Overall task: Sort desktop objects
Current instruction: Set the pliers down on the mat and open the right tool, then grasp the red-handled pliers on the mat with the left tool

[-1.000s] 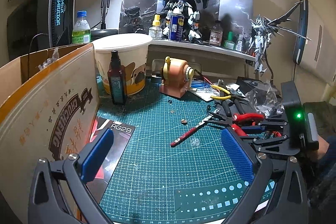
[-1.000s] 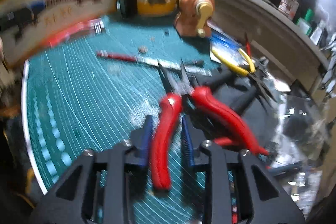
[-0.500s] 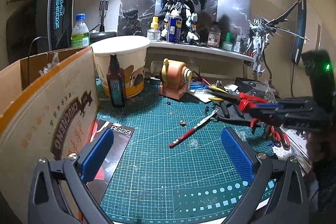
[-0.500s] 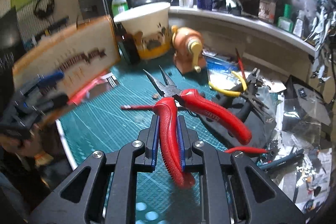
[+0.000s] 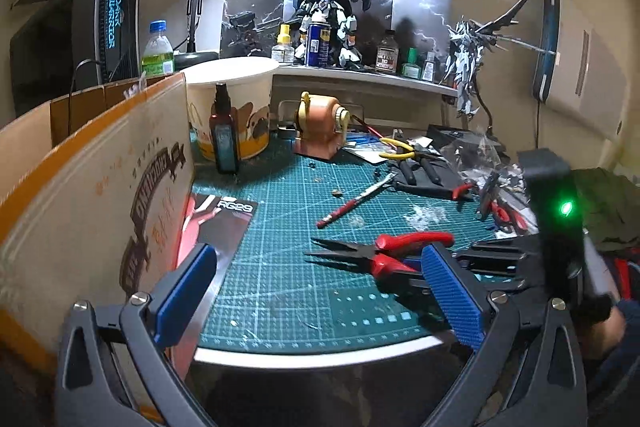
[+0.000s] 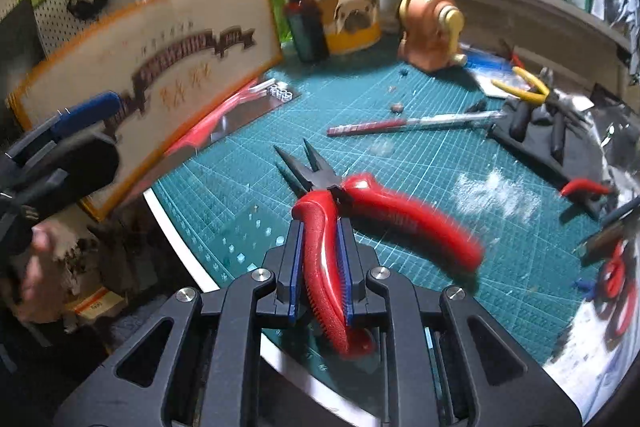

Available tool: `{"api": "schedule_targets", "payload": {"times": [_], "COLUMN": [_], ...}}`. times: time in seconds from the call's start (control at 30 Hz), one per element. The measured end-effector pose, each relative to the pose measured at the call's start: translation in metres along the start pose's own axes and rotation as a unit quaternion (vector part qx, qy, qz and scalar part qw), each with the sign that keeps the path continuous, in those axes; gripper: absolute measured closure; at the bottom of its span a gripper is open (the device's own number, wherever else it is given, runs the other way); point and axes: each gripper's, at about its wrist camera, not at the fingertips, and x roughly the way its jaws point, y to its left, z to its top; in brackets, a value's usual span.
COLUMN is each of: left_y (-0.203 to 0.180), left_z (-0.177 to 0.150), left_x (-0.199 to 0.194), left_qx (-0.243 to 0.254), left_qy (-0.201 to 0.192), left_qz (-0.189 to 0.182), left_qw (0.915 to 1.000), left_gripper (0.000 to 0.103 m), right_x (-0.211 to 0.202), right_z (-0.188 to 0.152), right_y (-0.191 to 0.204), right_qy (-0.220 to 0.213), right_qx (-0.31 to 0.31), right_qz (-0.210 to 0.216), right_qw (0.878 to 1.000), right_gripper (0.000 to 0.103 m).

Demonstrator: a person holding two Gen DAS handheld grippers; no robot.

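Observation:
My right gripper (image 6: pixel 320 263) is shut on one handle of the red-handled needle-nose pliers (image 6: pixel 332 203) and holds them above the green cutting mat (image 6: pixel 420 167); the other handle hangs out to the right. The pliers (image 5: pixel 384 251) and the right gripper (image 5: pixel 496 259) also show in the left wrist view, near the mat's front right. My left gripper (image 5: pixel 316 291) is open and empty over the mat's front edge. A red pen-like tool (image 6: pixel 408 123), yellow-handled cutters (image 6: pixel 520 89) and black-handled tools (image 6: pixel 536 125) lie on the mat.
A tall cardboard box (image 5: pixel 92 179) stands along the left. A white paper bucket (image 5: pixel 236 107), a dark bottle (image 5: pixel 224 131) and an orange pencil sharpener (image 5: pixel 320 123) stand at the back. A booklet (image 5: pixel 224 223) lies by the box. Clutter and red scissors (image 6: pixel 616 279) fill the right.
My right gripper has carried the red pliers from the tool pile down and left towards the mat's front. The left gripper has drawn back a little and stays open.

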Motion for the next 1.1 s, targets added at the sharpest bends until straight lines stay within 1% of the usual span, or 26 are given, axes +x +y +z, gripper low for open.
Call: {"api": "schedule_targets", "payload": {"times": [0.1,0.17,0.23,0.27,0.33,0.4,0.47,0.57,0.63,0.73,0.77,0.8,0.83,0.87,0.9,0.97,1.0,1.03,1.07,1.1], "left_y": [-0.002,-0.005,-0.006,-0.007,-0.011,-0.017,-0.03,-0.052,-0.067,-0.089,-0.098,-0.109,-0.116,-0.121,-0.124,-0.132,-0.136,-0.141,-0.144,-0.146], "left_z": [0.001,0.003,0.004,0.004,0.004,0.003,-0.005,-0.018,-0.027,-0.041,-0.043,-0.045,-0.047,-0.049,-0.051,-0.055,-0.057,-0.058,-0.06,-0.061], "left_x": [-0.003,-0.005,-0.005,-0.005,-0.004,0.0,0.006,0.014,0.02,0.029,0.033,0.038,0.043,0.049,0.054,0.064,0.067,0.069,0.072,0.076], "left_qx": [-0.006,-0.005,-0.009,-0.012,-0.018,-0.031,-0.058,-0.105,-0.136,-0.182,-0.178,-0.164,-0.155,-0.15,-0.149,-0.152,-0.152,-0.148,-0.145,-0.144], "left_qy": [-0.004,-0.009,-0.011,-0.011,-0.013,-0.007,-0.014,-0.028,-0.037,-0.051,-0.051,-0.049,-0.045,-0.04,-0.037,-0.041,-0.05,-0.062,-0.068,-0.07], "left_qz": [-0.006,-0.004,-0.004,-0.005,-0.003,0.003,0.034,0.088,0.124,0.177,0.183,0.183,0.189,0.199,0.209,0.237,0.254,0.27,0.282,0.291], "left_qw": [1.0,0.9999,0.9999,0.9999,0.9997,0.9995,0.9976,0.9902,0.9822,0.9659,0.9654,0.9681,0.9685,0.9676,0.9658,0.9586,0.954,0.9494,0.946,0.9432], "left_gripper": [0.0,0.0,0.0,0.0,0.0,0.0,0.0,0.0,0.0,0.0,0.0,0.0,0.0,0.0,0.0,0.0,0.004,0.014,0.018,0.026], "right_x": [0.001,0.0,-0.006,-0.016,-0.035,-0.056,-0.077,-0.108,-0.126,-0.142,-0.146,-0.149,-0.151,-0.152,-0.153,-0.153,-0.152,-0.152,-0.151,-0.152], "right_z": [-0.002,-0.004,-0.007,-0.008,-0.011,-0.021,-0.031,-0.046,-0.06,-0.075,-0.081,-0.087,-0.091,-0.095,-0.099,-0.104,-0.106,-0.108,-0.109,-0.11], "right_y": [0.003,0.005,0.004,0.002,-0.001,-0.013,-0.024,-0.042,-0.054,-0.063,-0.064,-0.065,-0.067,-0.067,-0.067,-0.068,-0.069,-0.069,-0.069,-0.069], "right_qy": [-0.001,0.004,-0.001,-0.009,-0.027,-0.039,-0.052,-0.07,-0.082,-0.093,-0.093,-0.094,-0.093,-0.092,-0.09,-0.088,-0.089,-0.089,-0.09,-0.093], "right_qx": [-0.005,-0.014,-0.017,-0.015,-0.011,0.007,0.026,0.053,0.081,0.107,0.113,0.118,0.12,0.121,0.123,0.127,0.129,0.13,0.132,0.134], "right_qz": [-0.013,-0.015,-0.011,-0.012,-0.016,-0.038,-0.059,-0.091,-0.101,-0.104,-0.102,-0.1,-0.097,-0.096,-0.094,-0.087,-0.085,-0.083,-0.081,-0.077], "right_qw": [1.0,1.0,1.0,1.0,0.999,0.998,0.997,0.992,0.988,0.984,0.984,0.983,0.984,0.984,0.984,0.984,0.984,0.984,0.984,0.984], "right_gripper": [0.088,0.088,0.087,0.084,0.07,0.066,0.065,0.064,0.063,0.06,0.06,0.06,0.06,0.06,0.059,0.059,0.059,0.059,0.059,0.059]}}
